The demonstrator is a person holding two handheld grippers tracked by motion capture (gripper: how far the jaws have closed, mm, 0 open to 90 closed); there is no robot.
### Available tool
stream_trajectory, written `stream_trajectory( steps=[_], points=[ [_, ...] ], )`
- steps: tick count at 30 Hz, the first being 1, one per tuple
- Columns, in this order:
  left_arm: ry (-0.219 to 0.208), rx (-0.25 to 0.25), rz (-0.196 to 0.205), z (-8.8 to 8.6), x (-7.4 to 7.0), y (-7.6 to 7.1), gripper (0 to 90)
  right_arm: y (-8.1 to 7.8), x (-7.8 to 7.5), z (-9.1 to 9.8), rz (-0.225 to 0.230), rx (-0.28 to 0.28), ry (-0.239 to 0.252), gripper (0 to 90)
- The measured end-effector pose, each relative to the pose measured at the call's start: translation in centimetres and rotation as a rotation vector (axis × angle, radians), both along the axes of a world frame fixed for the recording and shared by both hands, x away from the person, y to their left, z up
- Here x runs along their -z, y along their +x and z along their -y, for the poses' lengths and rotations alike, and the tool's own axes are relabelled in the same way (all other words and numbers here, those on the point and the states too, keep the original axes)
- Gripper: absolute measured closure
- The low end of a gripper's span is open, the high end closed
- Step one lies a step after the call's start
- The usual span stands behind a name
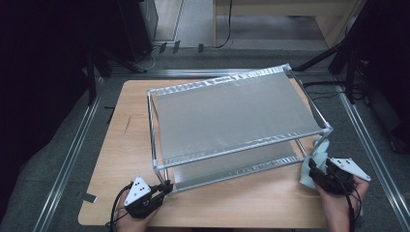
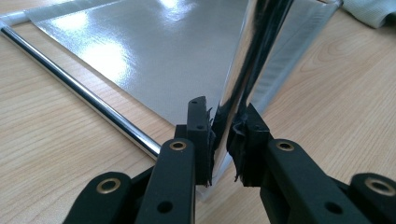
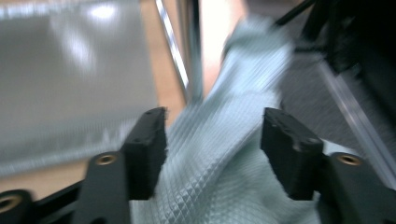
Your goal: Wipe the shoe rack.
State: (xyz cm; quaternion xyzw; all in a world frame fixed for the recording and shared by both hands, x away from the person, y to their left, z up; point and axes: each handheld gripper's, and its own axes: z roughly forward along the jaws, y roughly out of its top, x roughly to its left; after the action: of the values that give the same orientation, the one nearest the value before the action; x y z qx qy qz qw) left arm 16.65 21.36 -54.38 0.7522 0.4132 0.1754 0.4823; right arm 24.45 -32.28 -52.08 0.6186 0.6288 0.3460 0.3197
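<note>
A two-tier metal rack (image 1: 232, 111) with silvery shelves stands on the wooden table (image 1: 125, 145). At its front left corner my left gripper (image 1: 167, 186) is shut on the chrome upright post (image 2: 252, 60), just above the lower shelf (image 2: 140, 51); the left gripper (image 2: 224, 126) pads press on the post from both sides. A pale green waffle-weave cloth (image 1: 320, 146) hangs at the rack's front right corner. My right gripper (image 1: 313, 166) is right against it. In the right gripper view the cloth (image 3: 233, 79) lies between the open jaws of the right gripper (image 3: 212, 128), and the pads stand apart from it.
Aluminium floor rails (image 1: 72, 154) run along both sides of the table. Dark stands and cables (image 1: 338, 58) sit behind the rack. The table's front edge (image 1: 217, 224) is just under both hands. Bare wood lies left of the rack.
</note>
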Motion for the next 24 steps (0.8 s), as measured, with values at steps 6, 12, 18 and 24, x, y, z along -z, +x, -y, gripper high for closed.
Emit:
stream_trajectory(
  steps=[6, 12, 18, 24],
  points=[
    [-0.002, 0.000, -0.001, 0.0, 0.0, 0.0, 78.9, 1.5, 2.1, -0.8, -0.102, -0.003, -0.046, 31.2],
    [-0.002, 0.001, -0.002, 0.0, 0.0, 0.0, 78.9, 1.5, 2.6, -0.5, -0.115, -0.003, -0.050, 57.9],
    [-0.001, -0.001, -0.002, 0.0, 0.0, 0.0, 78.9, 1.0, 2.3, -0.2, -0.093, -0.030, -0.023, 83.3],
    [0.002, 0.001, 0.001, 0.0, 0.0, 0.0, 78.9, -0.3, -1.2, -1.5, 0.135, -0.025, -0.008, 83.7]
  ],
)
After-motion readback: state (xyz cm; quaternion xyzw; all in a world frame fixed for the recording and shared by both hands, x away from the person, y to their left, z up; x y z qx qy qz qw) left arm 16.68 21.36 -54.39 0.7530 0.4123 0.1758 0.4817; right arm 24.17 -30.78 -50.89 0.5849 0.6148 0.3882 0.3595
